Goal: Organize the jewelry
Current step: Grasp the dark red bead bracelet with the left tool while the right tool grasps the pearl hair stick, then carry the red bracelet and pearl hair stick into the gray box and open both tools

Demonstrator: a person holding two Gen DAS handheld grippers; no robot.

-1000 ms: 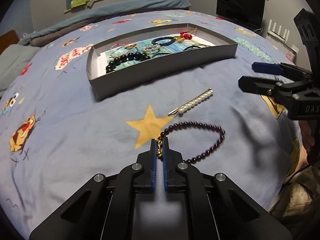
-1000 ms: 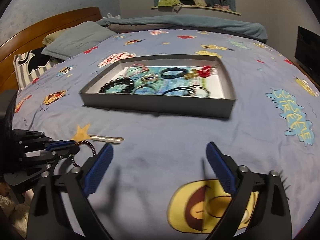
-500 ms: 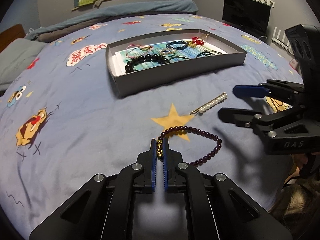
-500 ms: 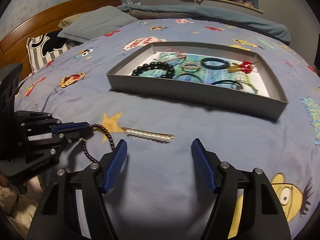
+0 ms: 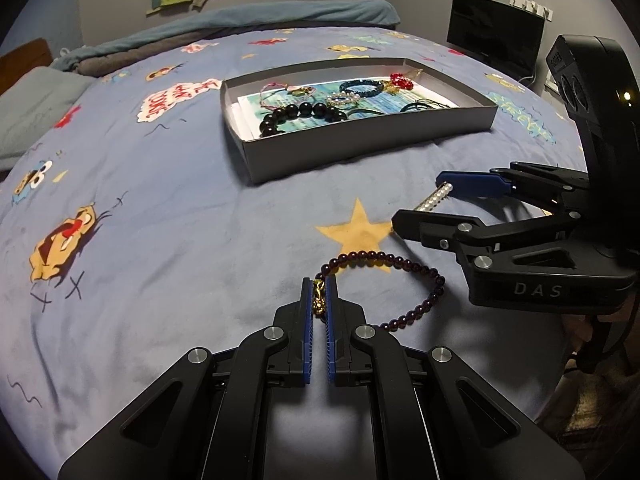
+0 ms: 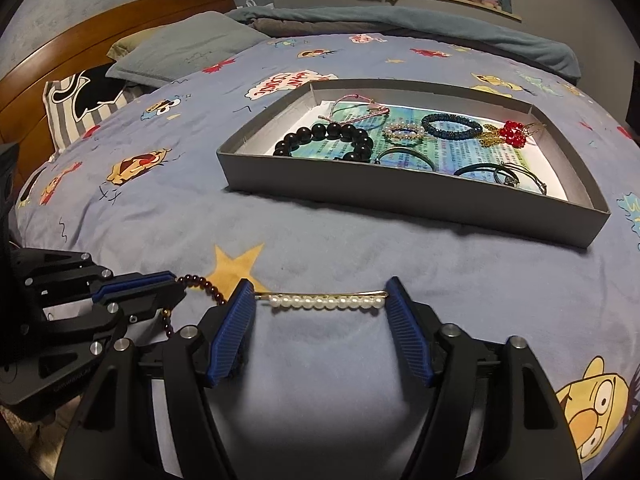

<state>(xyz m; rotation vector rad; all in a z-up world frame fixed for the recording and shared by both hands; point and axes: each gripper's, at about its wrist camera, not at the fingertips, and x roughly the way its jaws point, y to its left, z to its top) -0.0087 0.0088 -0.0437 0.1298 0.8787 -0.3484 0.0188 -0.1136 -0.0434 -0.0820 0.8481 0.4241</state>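
A dark purple bead bracelet (image 5: 438,280) lies on the blue bedspread, and my left gripper (image 5: 319,280) is shut on its gold charm (image 5: 319,300). To its right a pearl hair pin (image 6: 320,301) lies flat between the blue pads of my right gripper (image 6: 319,285). Those jaws are closing lengthwise on the pin, and each pad touches one end of it. In the right wrist view my left gripper (image 6: 176,284) sits at the lower left with the bracelet (image 6: 204,282) trailing from it. Beyond both stands the grey box (image 5: 360,148).
The grey box (image 6: 400,200) holds several bracelets and hair ties, among them a black bead bracelet (image 6: 332,132) and a red bead ornament (image 6: 514,132). Pillows (image 6: 180,48) and a wooden headboard (image 6: 100,24) lie far left. A dark monitor (image 5: 496,38) stands at the back right.
My right gripper has moved left and down over the pearl hair pin, and its jaws have narrowed around it. My left gripper still holds the bracelet's charm, barely shifted.
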